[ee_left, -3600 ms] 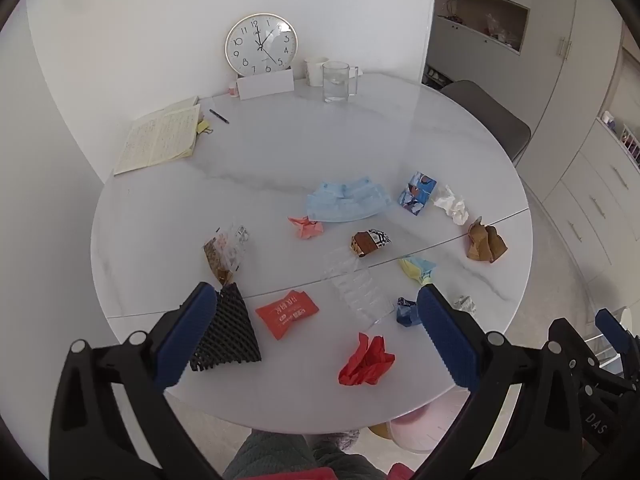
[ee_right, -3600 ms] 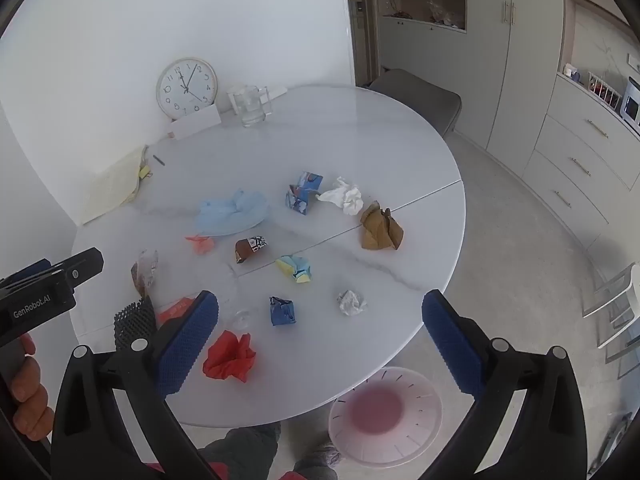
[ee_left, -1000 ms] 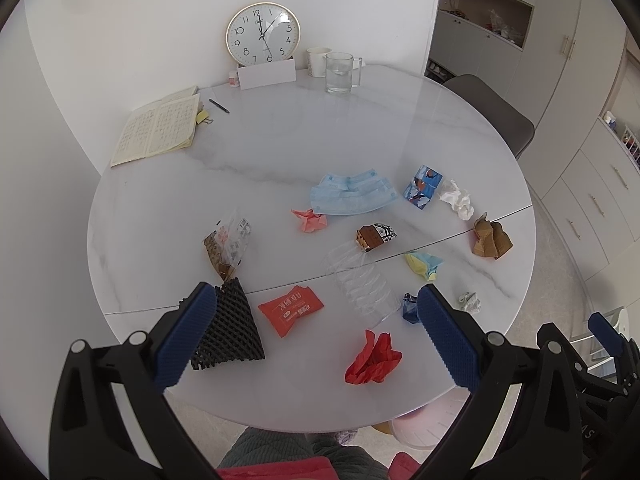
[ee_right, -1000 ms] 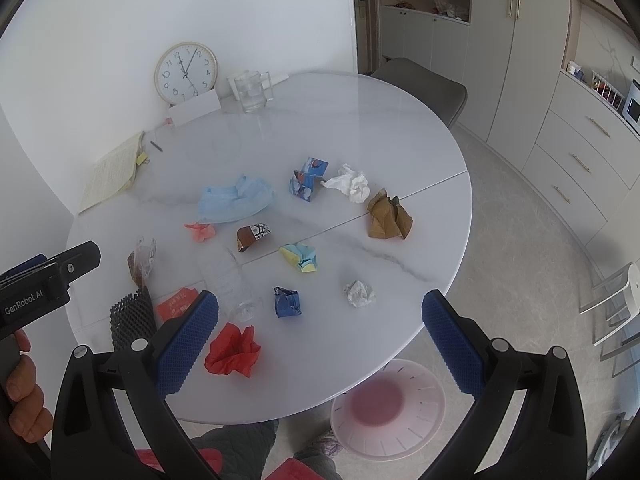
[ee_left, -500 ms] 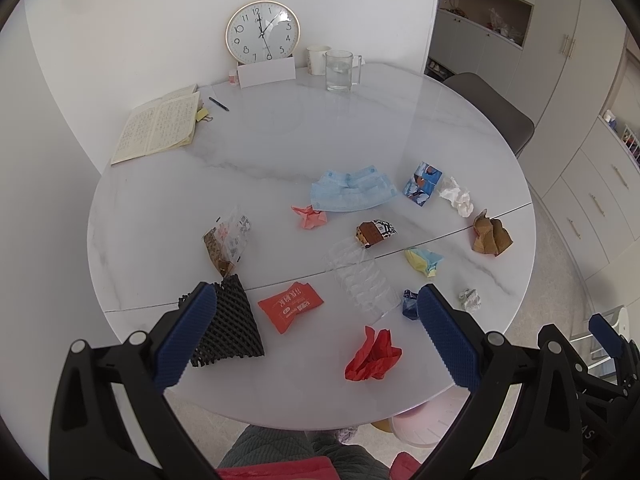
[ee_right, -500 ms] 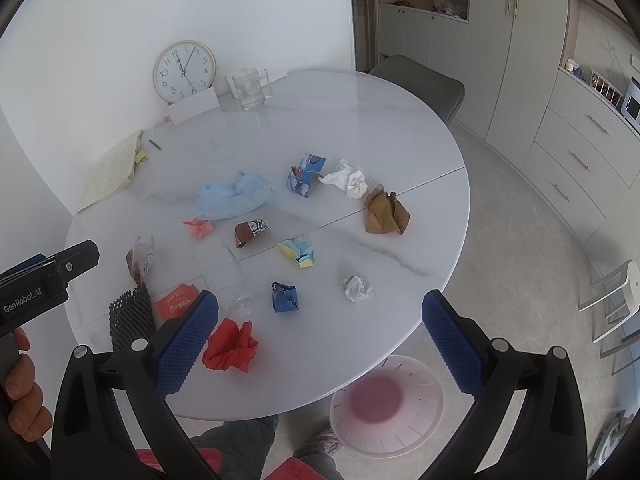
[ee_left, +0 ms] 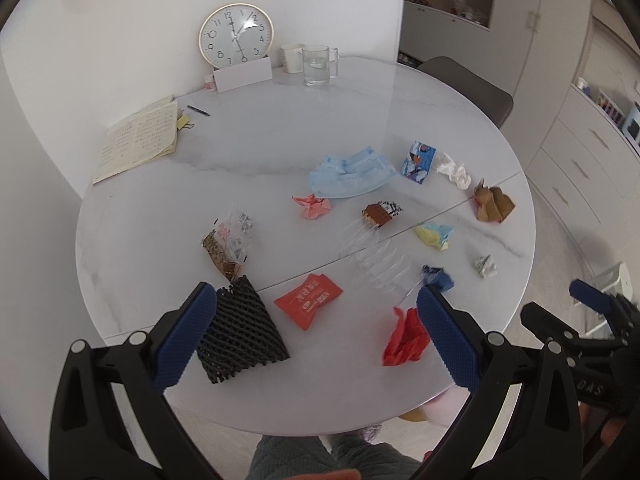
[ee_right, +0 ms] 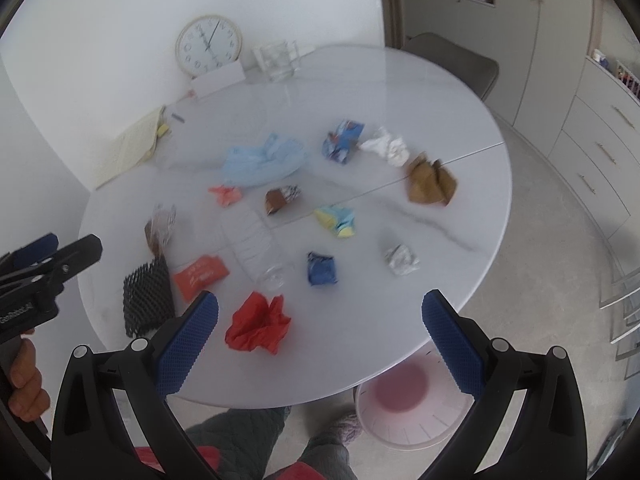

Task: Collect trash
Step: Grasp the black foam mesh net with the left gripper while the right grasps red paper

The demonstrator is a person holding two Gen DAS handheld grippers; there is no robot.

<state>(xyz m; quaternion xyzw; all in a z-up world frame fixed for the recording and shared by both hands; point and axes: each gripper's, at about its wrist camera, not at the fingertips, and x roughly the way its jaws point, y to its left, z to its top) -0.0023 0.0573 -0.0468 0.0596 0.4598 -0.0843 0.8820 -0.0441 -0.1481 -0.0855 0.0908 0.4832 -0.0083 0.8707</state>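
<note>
Above the round table (ee_left: 240, 168): both grippers over scattered trash.
Left gripper (ee_left: 316, 334) fingers apart, empty; right gripper (ee_right: 320, 340) likewise, above red paper (ee_right: 258, 324); pink bin (ee_right: 412, 404) below.

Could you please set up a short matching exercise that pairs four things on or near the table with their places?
Things:
1. clock
2. red crumpled paper
3. pink bin
4. brown crumpled paper

Places:
A. on the floor, under the table's near edge
B. on the table, near its right edge
C. against the wall at the far side of the table
D. on the table, close to its near edge

Pairs: 1-C, 2-D, 3-A, 4-B
</note>
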